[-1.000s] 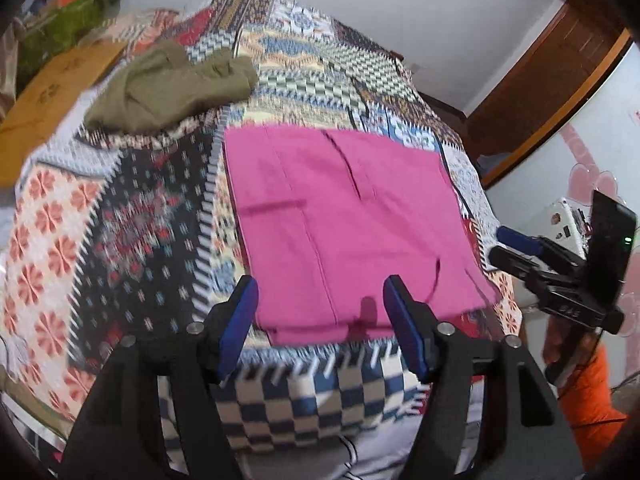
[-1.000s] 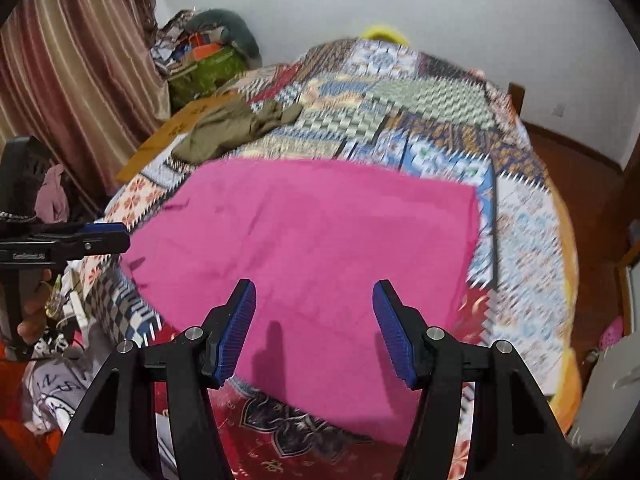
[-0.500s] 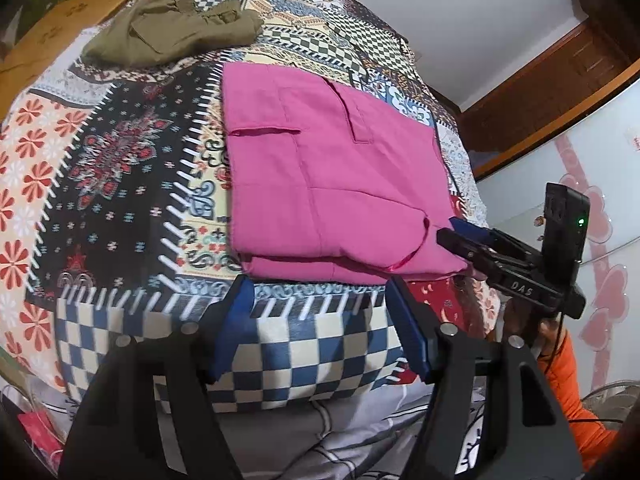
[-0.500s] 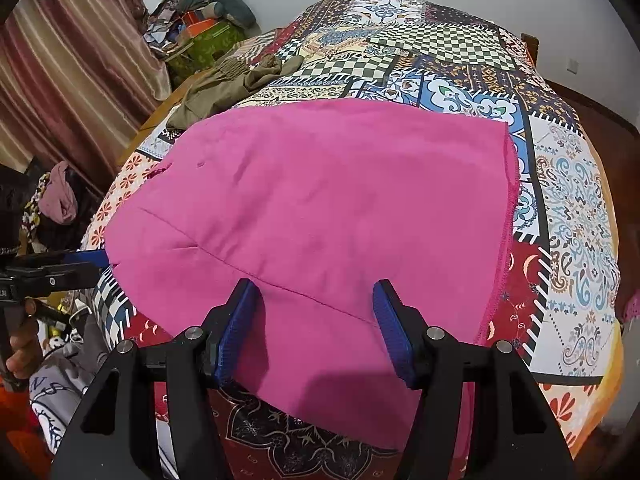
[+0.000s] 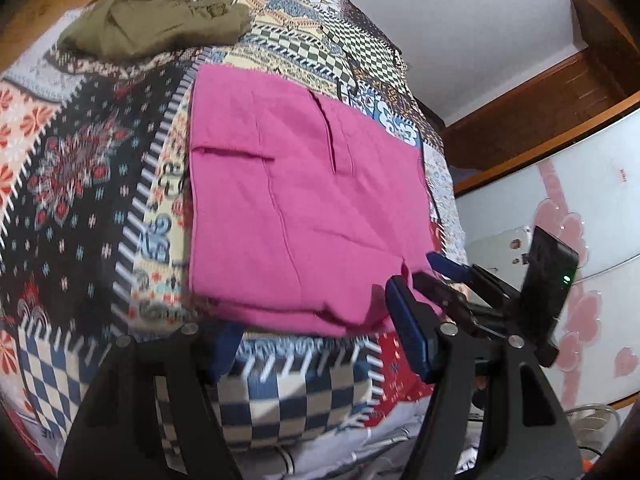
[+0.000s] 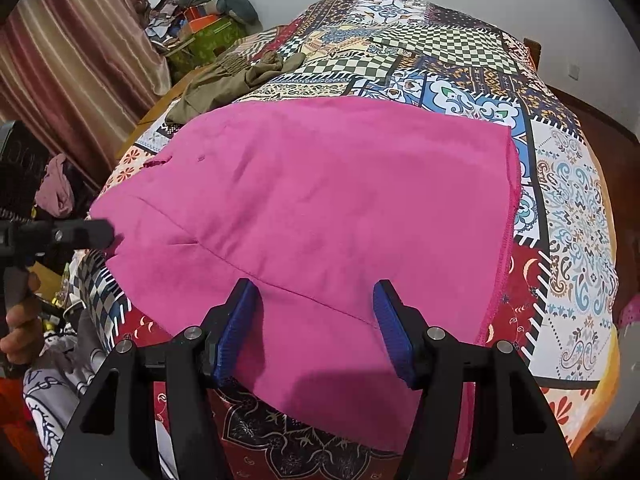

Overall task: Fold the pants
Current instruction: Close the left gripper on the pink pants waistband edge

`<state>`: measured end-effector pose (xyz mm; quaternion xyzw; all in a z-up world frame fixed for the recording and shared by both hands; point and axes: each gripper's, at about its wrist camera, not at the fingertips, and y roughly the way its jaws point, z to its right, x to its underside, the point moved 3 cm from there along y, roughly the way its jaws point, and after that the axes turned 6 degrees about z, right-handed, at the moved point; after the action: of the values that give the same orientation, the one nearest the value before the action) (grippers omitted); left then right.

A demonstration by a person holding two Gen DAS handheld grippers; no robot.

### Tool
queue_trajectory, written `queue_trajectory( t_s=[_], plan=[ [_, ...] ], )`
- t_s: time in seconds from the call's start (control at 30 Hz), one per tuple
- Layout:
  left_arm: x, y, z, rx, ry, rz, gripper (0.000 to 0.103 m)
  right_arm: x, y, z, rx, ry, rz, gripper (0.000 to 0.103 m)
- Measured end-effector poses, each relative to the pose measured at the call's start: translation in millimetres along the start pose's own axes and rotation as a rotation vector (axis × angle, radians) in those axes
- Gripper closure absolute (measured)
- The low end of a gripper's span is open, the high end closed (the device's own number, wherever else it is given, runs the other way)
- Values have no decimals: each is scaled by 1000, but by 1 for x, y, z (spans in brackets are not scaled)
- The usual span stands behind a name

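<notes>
The pink pants (image 6: 320, 216) lie flat on the patchwork bedspread (image 6: 576, 208), just ahead of both open, empty jaws, so the left gripper (image 5: 316, 344) and right gripper (image 6: 316, 320) can each take the near edge for folding.

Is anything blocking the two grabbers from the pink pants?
Nothing visible. The pink pants lie flat on the patchwork bedspread, right ahead of the open right gripper and left gripper. The olive garment sits well beyond them.
</notes>
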<state>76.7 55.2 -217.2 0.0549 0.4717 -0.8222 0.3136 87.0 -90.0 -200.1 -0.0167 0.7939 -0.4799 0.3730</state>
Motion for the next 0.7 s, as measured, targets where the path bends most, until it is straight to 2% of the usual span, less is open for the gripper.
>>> queue_trajectory(
  t_s=[0.13, 0.23, 0.3, 0.33, 0.57, 0.7],
  plan=[
    [-4, 7, 8, -61, 76, 17, 38, -1, 0, -1, 2, -5, -2, 46],
    [-7, 10, 17, -128, 151, 42, 54, -2, 0, -1, 7, -12, -5, 45],
    [-9, 5, 25, -171, 214, 91, 66, -2, -1, -2, 14, -18, -7, 45],
    [-9, 2, 29, -180, 240, 110, 69, -3, -1, -2, 16, -21, -7, 45],
    [-13, -10, 50, -283, 427, 226, 75, -11, -2, -10, 9, -51, -13, 45],
    [-20, -24, 51, -298, 447, 270, 78, -27, -9, -22, 14, -98, 42, 45]
  ],
)
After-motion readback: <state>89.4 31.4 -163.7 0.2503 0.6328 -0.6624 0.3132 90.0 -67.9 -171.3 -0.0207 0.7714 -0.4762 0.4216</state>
